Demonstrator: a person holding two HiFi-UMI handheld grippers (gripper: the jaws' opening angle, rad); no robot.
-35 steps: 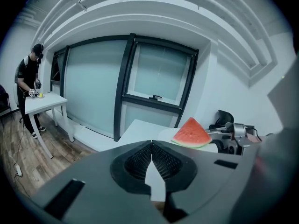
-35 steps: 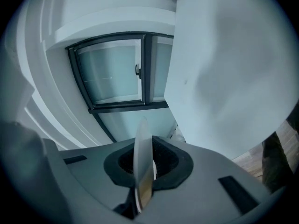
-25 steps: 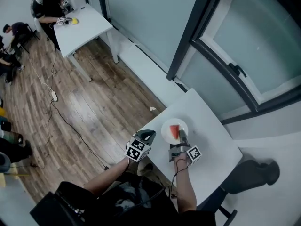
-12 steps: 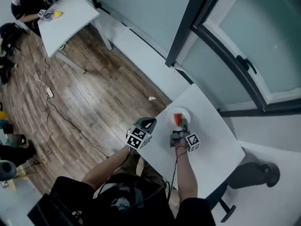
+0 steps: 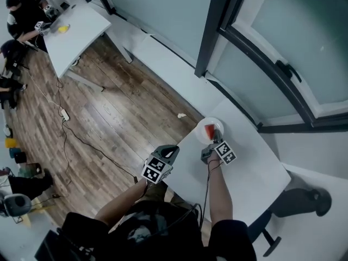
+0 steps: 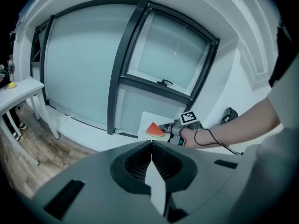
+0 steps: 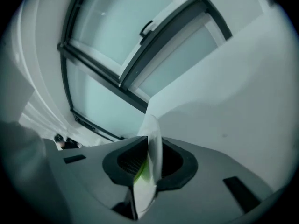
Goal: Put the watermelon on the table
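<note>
A red watermelon slice [image 5: 209, 130] lies on a small white plate [image 5: 202, 137] near the far corner of the white table [image 5: 244, 173]. My right gripper [image 5: 215, 141] holds the plate's near rim. In the right gripper view the plate's edge [image 7: 152, 134] stands upright between the pads, with green rind beside it, and the jaws are opening. My left gripper [image 5: 170, 149] hangs off the table's left edge, shut and empty. In the left gripper view its pads [image 6: 152, 146] meet, and the watermelon [image 6: 154, 130] and the right gripper [image 6: 164, 126] show beyond.
Dark window frames [image 5: 239, 42] and a white sill run behind the table. Wood floor [image 5: 109, 107] with cables lies to the left. A second white table [image 5: 70, 31] with people at it is far back left. A dark chair base [image 5: 307, 200] sits at the right.
The right gripper has carried the plate with the watermelon farther toward the table's far corner and lower. The left gripper has dropped back beside the table's left edge.
</note>
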